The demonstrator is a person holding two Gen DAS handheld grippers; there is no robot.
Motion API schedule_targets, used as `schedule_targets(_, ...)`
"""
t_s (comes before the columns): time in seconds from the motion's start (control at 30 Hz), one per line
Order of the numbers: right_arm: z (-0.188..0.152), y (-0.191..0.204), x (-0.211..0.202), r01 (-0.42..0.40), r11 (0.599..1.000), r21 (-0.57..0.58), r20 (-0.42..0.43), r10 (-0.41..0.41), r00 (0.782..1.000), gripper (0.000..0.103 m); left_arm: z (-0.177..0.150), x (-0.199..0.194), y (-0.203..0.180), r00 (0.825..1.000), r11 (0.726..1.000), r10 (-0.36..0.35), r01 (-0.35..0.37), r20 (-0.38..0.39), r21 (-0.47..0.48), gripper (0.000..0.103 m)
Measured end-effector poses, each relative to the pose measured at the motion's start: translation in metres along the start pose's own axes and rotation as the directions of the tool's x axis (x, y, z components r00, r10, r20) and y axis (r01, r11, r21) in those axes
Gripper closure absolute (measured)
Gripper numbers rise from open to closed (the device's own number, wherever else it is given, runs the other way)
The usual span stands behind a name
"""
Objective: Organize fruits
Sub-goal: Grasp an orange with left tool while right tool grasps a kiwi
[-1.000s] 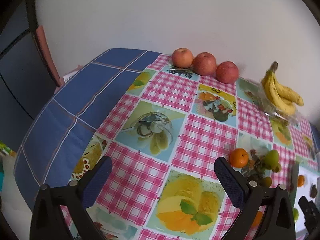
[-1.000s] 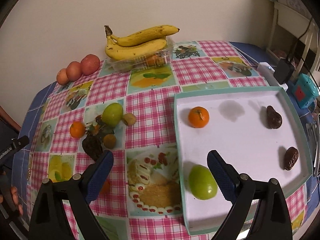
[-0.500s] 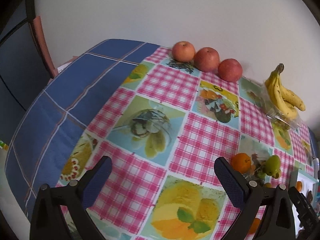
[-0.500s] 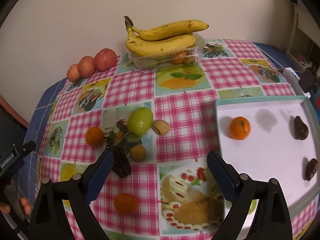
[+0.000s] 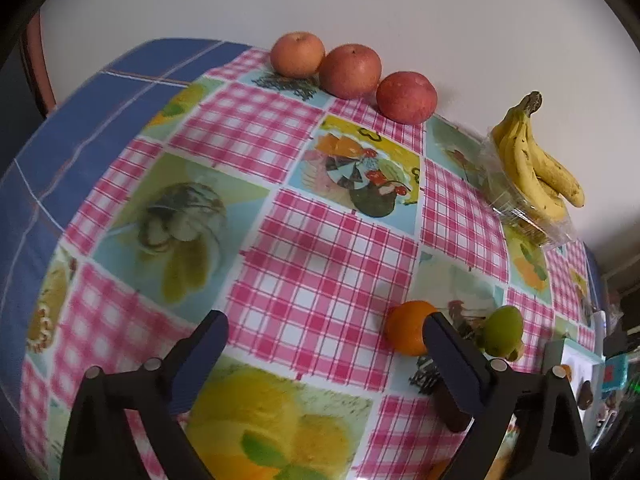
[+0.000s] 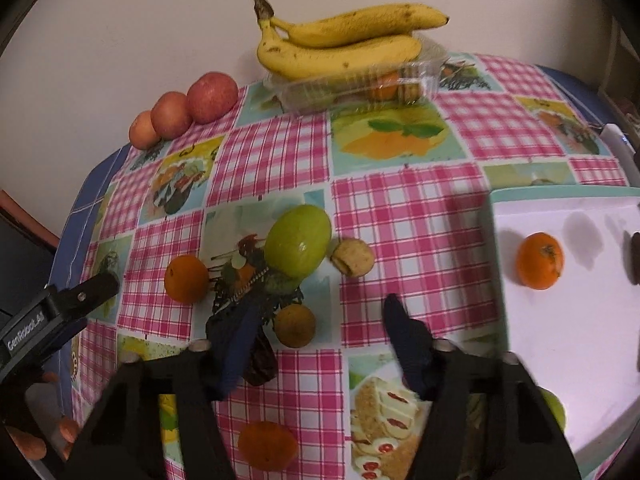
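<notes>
Orange fruit (image 5: 406, 326) is seen on the desk (image 5: 320, 264) just inside the left gripper (image 5: 324, 354), whose jaws stand wide with nothing held. Further right, the right gripper (image 6: 316, 340) has jaws just narrowed, nothing yet pressed, above a small brown fruit (image 6: 295, 325). It is judged best centred between the fingers before closing, then carried to the white tray (image 6: 560, 344).

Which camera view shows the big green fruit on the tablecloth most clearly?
The right wrist view: the green fruit lies near the centre, large and whole. In the left wrist view it is small, near the edge, beside the left gripper's finger.
</notes>
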State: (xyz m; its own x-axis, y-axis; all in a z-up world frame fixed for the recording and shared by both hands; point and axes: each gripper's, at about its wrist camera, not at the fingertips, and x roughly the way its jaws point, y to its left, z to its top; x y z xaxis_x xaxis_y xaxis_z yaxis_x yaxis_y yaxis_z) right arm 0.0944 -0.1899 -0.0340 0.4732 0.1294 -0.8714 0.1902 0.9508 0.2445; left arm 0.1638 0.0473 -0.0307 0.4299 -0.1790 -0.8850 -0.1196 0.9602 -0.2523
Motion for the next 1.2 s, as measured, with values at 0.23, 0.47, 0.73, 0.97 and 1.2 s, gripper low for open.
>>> schedule_targets(0.23, -0.002, 0.003, 0.016, -0.020, 1.000, -0.002, -0.047, 0.020, 0.999, 0.056, 0.003, 0.015, -0.002, 1.000, 1.000, -0.009, 0.009, -0.014, -0.010, 0.005)
schedule_targets(0.47, -0.004, 0.006, 0.021, -0.069, 0.998, 0.006, -0.067, 0.069, 0.995, 0.077, 0.003, 0.020, -0.011, 0.997, 0.998, -0.066, 0.066, -0.031, 0.004, 0.014)
schedule_targets(0.73, -0.003, -0.005, 0.016, -0.036, 0.999, 0.009, -0.063, 0.036, 0.997, 0.077, -0.002, 0.032, -0.026, 0.989, 0.991, -0.128, 0.130, -0.066, 0.018, 0.029)
schedule_targets(0.97, -0.002, -0.020, 0.011, -0.024, 0.999, 0.043, -0.064, 0.027, 0.998, 0.077, -0.009, 0.035, -0.037, 0.970, 0.973, -0.227, 0.229, -0.087, 0.019, 0.063)
schedule_targets(1.2, -0.005, -0.029, 0.003, -0.011, 0.998, 0.054, -0.060, 0.014, 0.998, 0.078, -0.011, 0.026, -0.034, 0.975, 0.978, -0.204, 0.206, -0.086, 0.013, 0.065)
